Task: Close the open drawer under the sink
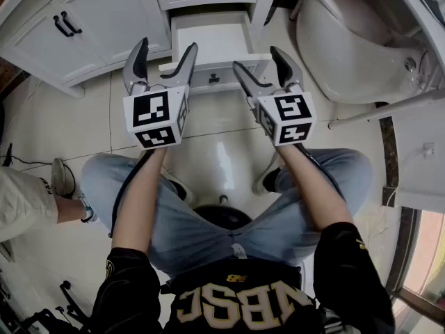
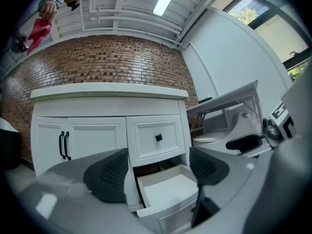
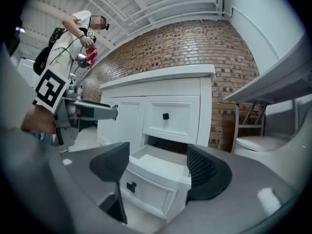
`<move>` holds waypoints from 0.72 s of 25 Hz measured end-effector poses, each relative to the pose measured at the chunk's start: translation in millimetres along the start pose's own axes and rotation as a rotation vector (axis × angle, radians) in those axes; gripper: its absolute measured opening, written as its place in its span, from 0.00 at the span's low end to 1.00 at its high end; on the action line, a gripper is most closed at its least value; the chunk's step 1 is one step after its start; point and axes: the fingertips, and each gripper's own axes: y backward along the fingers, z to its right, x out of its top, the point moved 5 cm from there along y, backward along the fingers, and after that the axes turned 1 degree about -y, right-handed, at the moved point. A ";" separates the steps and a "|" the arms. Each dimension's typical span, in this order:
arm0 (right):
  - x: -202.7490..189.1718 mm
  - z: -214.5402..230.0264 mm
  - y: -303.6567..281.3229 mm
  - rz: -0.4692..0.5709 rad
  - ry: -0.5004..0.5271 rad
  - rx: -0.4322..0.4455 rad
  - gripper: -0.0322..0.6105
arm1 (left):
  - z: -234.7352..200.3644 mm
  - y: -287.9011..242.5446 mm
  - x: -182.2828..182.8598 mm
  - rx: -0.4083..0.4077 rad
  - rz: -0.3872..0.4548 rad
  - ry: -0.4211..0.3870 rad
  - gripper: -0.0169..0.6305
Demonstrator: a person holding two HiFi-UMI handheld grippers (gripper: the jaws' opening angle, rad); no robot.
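The white lower drawer [image 1: 208, 40] stands pulled out of the cabinet under the counter, its inside bare. Its front panel carries a small black knob [image 1: 214, 79]. My left gripper [image 1: 165, 47] hovers open just left of the drawer front, nothing between its fingers. My right gripper [image 1: 256, 58] is open and empty at the drawer's right front corner. In the left gripper view the drawer [image 2: 168, 191] shows between that gripper's [image 2: 158, 172] spread pads. In the right gripper view the drawer [image 3: 151, 179] and its knob [image 3: 130, 186] lie between the right gripper's [image 3: 158, 167] pads.
A shut upper drawer [image 2: 157, 137] sits above the open one. Cabinet doors with black handles [image 1: 66, 25] are to the left. A white toilet [image 1: 348, 40] stands close on the right. Another person's leg [image 1: 28, 200] is at the left, and a person [image 3: 73, 33] stands behind.
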 end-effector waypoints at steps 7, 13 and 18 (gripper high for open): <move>-42.4 -32.8 -12.0 -0.098 -0.034 0.122 0.56 | 0.2 -12.0 1.3 -0.008 0.006 0.022 0.64; -89.4 -48.6 -32.5 -0.237 -0.144 0.231 0.50 | -4.9 -23.6 -3.0 -0.009 -0.008 0.003 0.64; -117.4 -48.4 -57.8 -0.313 -0.220 0.281 0.43 | -12.4 -34.1 -5.5 0.005 -0.015 0.020 0.64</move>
